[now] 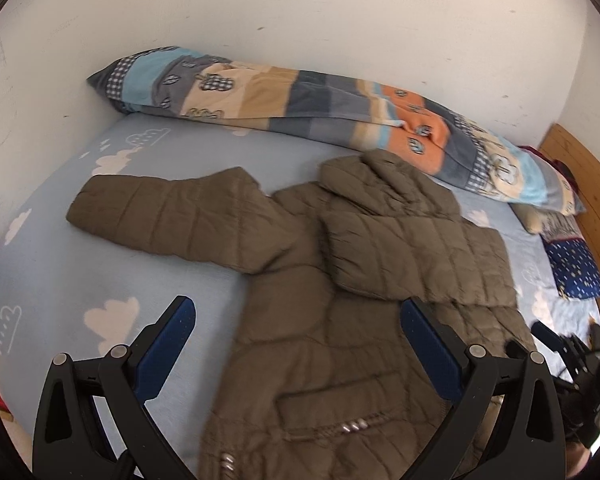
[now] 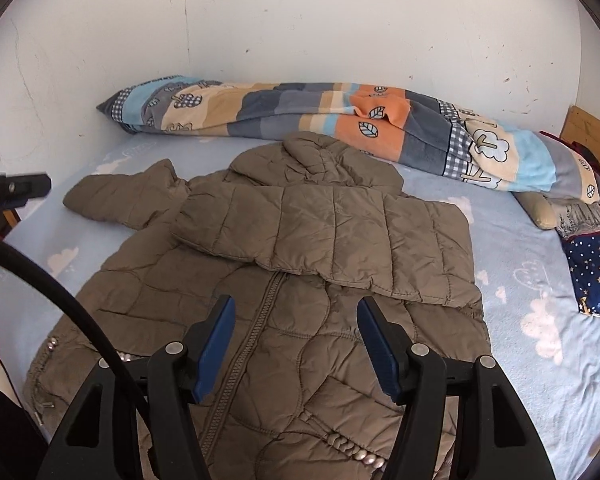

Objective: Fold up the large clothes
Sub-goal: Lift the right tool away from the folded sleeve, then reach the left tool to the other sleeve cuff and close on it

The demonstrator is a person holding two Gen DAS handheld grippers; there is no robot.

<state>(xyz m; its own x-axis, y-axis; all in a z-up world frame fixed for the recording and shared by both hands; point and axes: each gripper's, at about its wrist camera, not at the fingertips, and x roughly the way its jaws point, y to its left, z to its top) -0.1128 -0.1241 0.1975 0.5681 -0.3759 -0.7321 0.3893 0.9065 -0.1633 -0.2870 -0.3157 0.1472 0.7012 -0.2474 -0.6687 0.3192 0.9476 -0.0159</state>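
Jacket (image 2: 284, 320) flat on bed (image 2: 540, 280), one sleeve (image 2: 324, 236) folded across, nothing w/in either tongs.

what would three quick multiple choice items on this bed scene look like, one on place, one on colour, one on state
1. Where does the rolled quilt lie?
A. along the wall
B. on the jacket
C. on the floor

2. What colour is the jacket?
A. red
B. olive brown
C. white

3. How do the jacket's sleeves lie?
A. both stretched out
B. both folded in
C. one folded across the chest, the other stretched out

Answers: 1 A, it runs along the bed's far edge against the wall. 2 B, the quilted shell is olive brown throughout. 3 C, one sleeve crosses the body while the other points away over the sheet.
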